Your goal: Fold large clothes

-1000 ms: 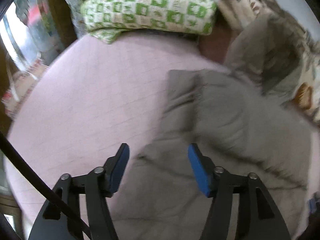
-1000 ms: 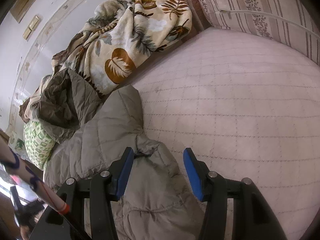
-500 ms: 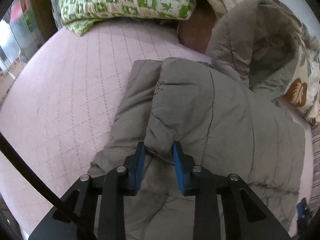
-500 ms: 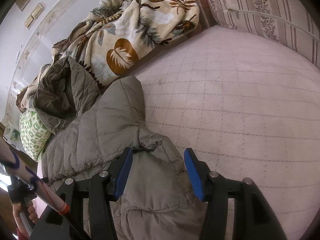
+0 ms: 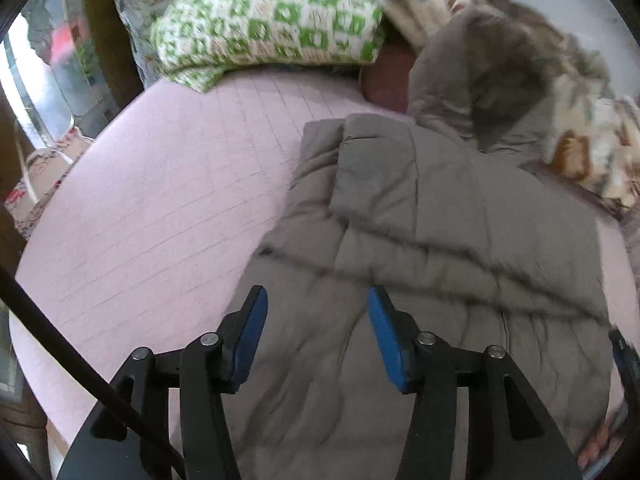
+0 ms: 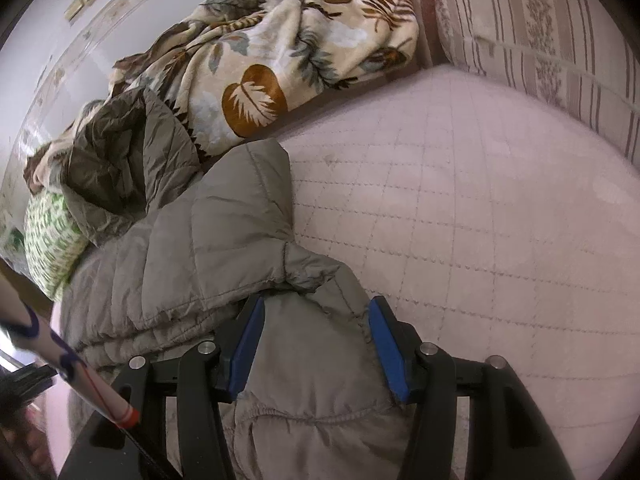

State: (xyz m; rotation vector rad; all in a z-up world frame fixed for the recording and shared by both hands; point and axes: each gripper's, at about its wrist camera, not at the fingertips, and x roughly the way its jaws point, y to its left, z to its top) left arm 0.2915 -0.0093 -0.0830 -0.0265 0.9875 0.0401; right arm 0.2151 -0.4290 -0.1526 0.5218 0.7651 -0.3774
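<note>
A grey quilted puffer jacket (image 5: pixel 440 220) lies on the pink quilted bed (image 5: pixel 160 200), with a sleeve or side panel folded over its body and its fur-edged hood toward the far side. My left gripper (image 5: pixel 316 320) is open just above the jacket's near part, holding nothing. In the right wrist view the jacket (image 6: pixel 216 248) lies left of centre, and my right gripper (image 6: pixel 316 328) is open with a fold of the jacket lying between its blue pads (image 6: pixel 384 344).
A green-and-white patterned pillow (image 5: pixel 272 28) lies at the bed's far edge. A leaf-print blanket (image 6: pixel 280 56) is heaped against the wall. A striped cushion (image 6: pixel 540 40) stands at the right. Bare pink mattress (image 6: pixel 480 220) lies right of the jacket.
My left gripper was shut on a jacket fold half a second ago and has now opened and drawn back. The right gripper stays open over the jacket, barely moved.
</note>
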